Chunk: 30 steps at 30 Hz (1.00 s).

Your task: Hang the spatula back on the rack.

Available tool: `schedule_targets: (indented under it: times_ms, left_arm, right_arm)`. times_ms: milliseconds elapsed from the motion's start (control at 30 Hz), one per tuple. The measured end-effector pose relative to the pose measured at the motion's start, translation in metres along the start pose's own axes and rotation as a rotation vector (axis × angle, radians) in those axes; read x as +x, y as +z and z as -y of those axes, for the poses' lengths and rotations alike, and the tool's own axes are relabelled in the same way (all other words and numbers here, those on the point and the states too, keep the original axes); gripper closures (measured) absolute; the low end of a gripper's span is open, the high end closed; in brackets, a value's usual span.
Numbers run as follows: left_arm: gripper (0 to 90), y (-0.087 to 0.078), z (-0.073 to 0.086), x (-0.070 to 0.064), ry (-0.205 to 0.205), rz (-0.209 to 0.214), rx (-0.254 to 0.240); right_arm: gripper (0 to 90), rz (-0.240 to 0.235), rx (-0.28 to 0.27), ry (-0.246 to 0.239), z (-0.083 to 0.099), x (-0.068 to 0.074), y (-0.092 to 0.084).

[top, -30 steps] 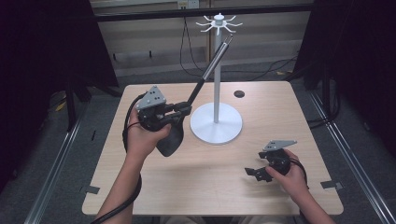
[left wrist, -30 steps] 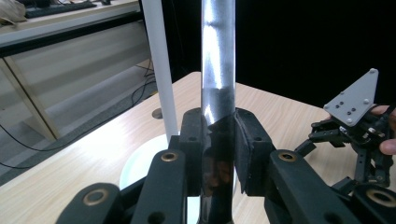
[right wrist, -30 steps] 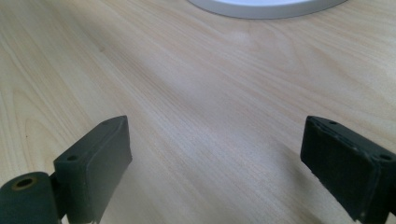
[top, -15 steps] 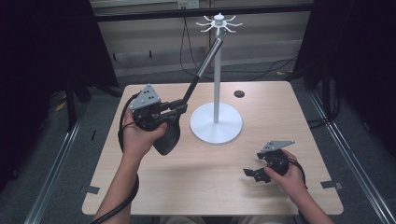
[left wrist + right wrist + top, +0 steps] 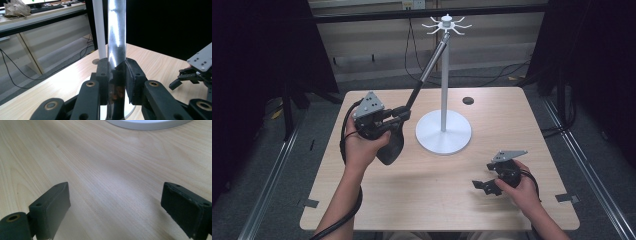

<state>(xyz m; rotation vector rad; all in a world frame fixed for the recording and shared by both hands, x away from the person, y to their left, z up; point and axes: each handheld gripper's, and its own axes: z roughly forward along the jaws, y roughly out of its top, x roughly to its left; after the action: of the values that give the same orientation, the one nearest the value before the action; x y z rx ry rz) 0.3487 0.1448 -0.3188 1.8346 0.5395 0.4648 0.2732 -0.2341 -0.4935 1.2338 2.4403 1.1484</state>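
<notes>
I see a stand at the table's centre. My left gripper is left of it; my right gripper sits front-right.

The left gripper is raised at 10 o'clock, jaws clamped on a metal rod. The right gripper rests low at 4 o'clock, jaws wide apart.

Overhead cam; gripper cams close-up

1 white stand, 1 metal rod, 2 claws, 1 table.
</notes>
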Motion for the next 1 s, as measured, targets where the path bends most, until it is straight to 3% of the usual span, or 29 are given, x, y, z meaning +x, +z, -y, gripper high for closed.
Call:
schedule_targets:
  times_ms: [300,1000]
  left_arm:
    - [75.2,0.011,0.007,0.002,-0.015,-0.022,0.018]
    - [74.8,0.049,0.013,-0.004,-0.048,0.023,0.048]
  right_arm:
    - [8.4,0.0,-0.002,0.009,0.0,-0.001,-0.001]
    - [8.5,0.001,-0.005,0.005,0.0,-0.003,-0.003]
